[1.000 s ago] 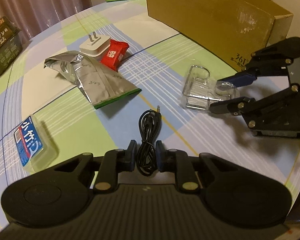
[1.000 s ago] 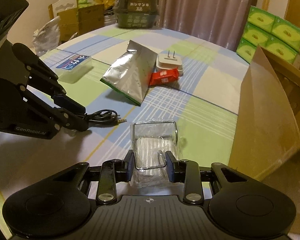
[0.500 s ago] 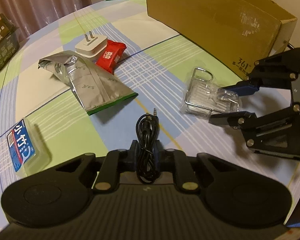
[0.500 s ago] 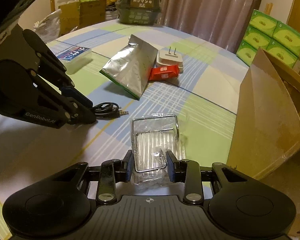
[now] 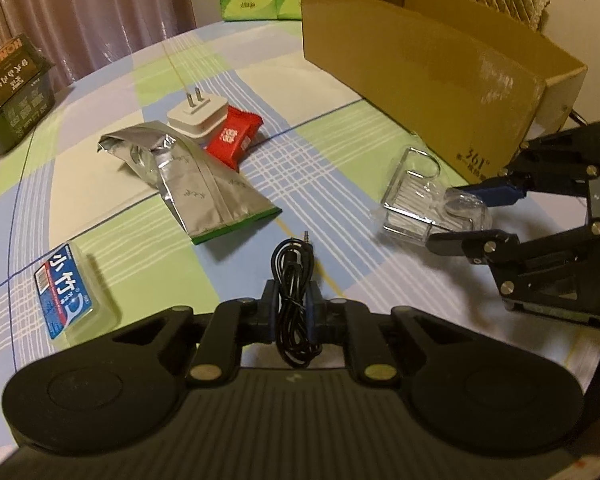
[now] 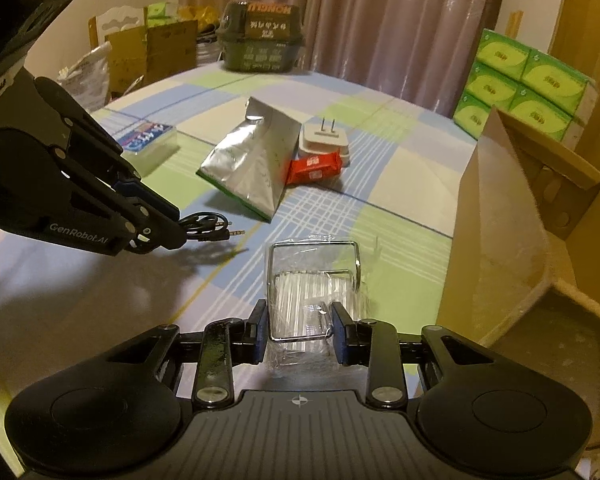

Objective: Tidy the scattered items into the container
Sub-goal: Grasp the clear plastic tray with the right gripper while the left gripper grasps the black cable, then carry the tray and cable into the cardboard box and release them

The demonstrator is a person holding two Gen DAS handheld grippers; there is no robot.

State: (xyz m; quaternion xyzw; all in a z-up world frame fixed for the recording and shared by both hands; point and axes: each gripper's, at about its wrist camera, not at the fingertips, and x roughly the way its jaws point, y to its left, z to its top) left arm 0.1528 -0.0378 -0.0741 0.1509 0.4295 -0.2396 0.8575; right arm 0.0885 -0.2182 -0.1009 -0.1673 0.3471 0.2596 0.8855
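My left gripper (image 5: 291,298) is shut on a coiled black audio cable (image 5: 294,276) and holds it above the table; the cable also shows in the right wrist view (image 6: 208,227). My right gripper (image 6: 300,330) is shut on a clear plastic-wrapped wire rack (image 6: 314,288), lifted off the cloth; it also shows in the left wrist view (image 5: 418,200). The open cardboard box (image 5: 420,52) stands at the back right, and close on the right in the right wrist view (image 6: 500,216). On the table lie a silver foil pouch (image 5: 192,176), a red snack packet (image 5: 234,140), a white plug adapter (image 5: 198,114) and a blue-labelled clear box (image 5: 64,290).
A checked tablecloth (image 5: 100,184) covers the round table. A dark green carton (image 5: 8,88) sits at the far left edge. Green tissue packs (image 6: 520,80) are stacked behind the box. Curtains and more boxes stand beyond the table.
My left gripper closed on the cable and lifted it. My right gripper raised the wire rack off the table. Both views rose higher above the table.
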